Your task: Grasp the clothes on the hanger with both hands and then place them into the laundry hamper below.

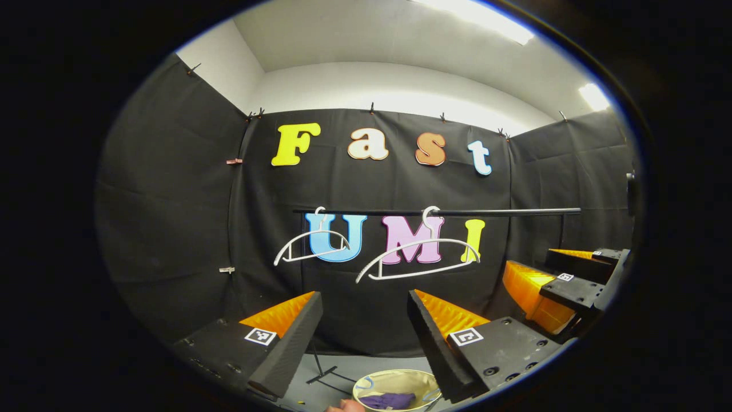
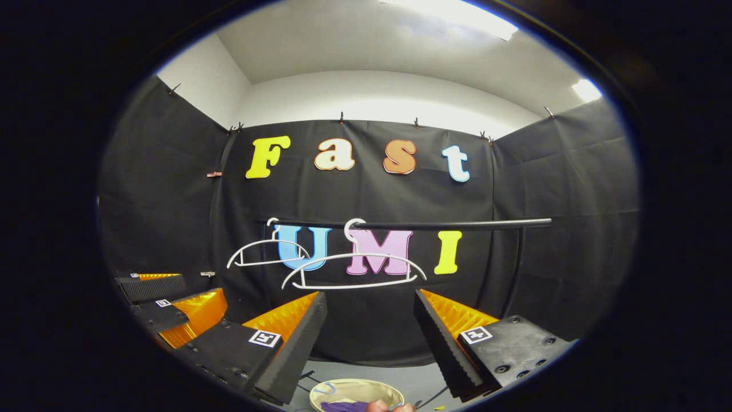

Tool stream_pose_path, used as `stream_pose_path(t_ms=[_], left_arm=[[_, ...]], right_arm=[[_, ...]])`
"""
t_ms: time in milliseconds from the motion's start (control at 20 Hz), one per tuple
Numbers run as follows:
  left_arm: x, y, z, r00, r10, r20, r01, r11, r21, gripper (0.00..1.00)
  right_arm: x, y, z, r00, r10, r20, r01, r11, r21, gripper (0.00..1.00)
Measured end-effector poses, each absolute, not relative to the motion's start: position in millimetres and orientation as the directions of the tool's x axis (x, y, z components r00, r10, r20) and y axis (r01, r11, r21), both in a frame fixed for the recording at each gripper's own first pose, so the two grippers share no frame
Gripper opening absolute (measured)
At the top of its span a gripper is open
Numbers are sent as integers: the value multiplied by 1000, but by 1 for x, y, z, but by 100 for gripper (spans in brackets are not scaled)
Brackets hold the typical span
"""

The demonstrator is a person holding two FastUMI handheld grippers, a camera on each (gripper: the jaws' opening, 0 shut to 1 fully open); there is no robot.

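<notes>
Two bare white hangers (image 1: 420, 260) dangle from the rail (image 1: 503, 212); the purple clothes (image 1: 389, 400) lie crumpled in the cream hamper (image 1: 394, 379) below. My left tongs (image 1: 366, 332) and right tongs (image 2: 370, 335) both gape, empty. I judge the drop done: pull straight back, clear of the hangers.

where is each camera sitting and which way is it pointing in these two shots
Left gripper view: rides on the left gripper, facing the back wall; its own open fingers frame the bottom, and the right gripper sits at the right edge.
Right gripper view: rides on the right gripper, facing the same wall; its own open fingers show below, the left gripper at the left edge.
Shared: the black rail, two bare white hangers, and below, the hamper holding purple clothes.
</notes>
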State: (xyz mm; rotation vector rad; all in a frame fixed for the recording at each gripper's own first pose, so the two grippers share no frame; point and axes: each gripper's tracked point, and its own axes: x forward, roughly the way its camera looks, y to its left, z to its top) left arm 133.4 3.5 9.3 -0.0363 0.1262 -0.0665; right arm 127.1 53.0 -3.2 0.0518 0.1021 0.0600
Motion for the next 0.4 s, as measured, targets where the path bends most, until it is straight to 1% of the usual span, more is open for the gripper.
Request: stream_pose_path(t_ms=[50,100,150,250,300,350,400], left_arm=[[133,0,12,991,-76,-108,71,997,-43,90],[134,0,13,992,-77,-98,73,996,-47,91],[134,0,10,992,-77,-97,73,996,-51,94],[137,-3,4,989,-92,-119,85,995,-59,95],[137,-5,4,988,-101,-119,95,994,-58,95],[137,-5,8,990,-100,-96,95,994,-55,92],[138,-5,18,995,-86,-42,84,995,-48,95]], right_arm=[[126,53,-4,993,68,-98,-64,997,47,98],[125,52,-3,993,67,-93,-62,996,57,98],[125,51,-2,994,65,-89,-59,995,75,98],[127,45,-5,995,51,-89,-45,996,74,98],[128,42,-7,995,48,-84,-43,998,56,96],[128,41,-7,996,48,-78,-45,998,37,98],[128,42,-4,997,58,-60,-56,998,28,100]])
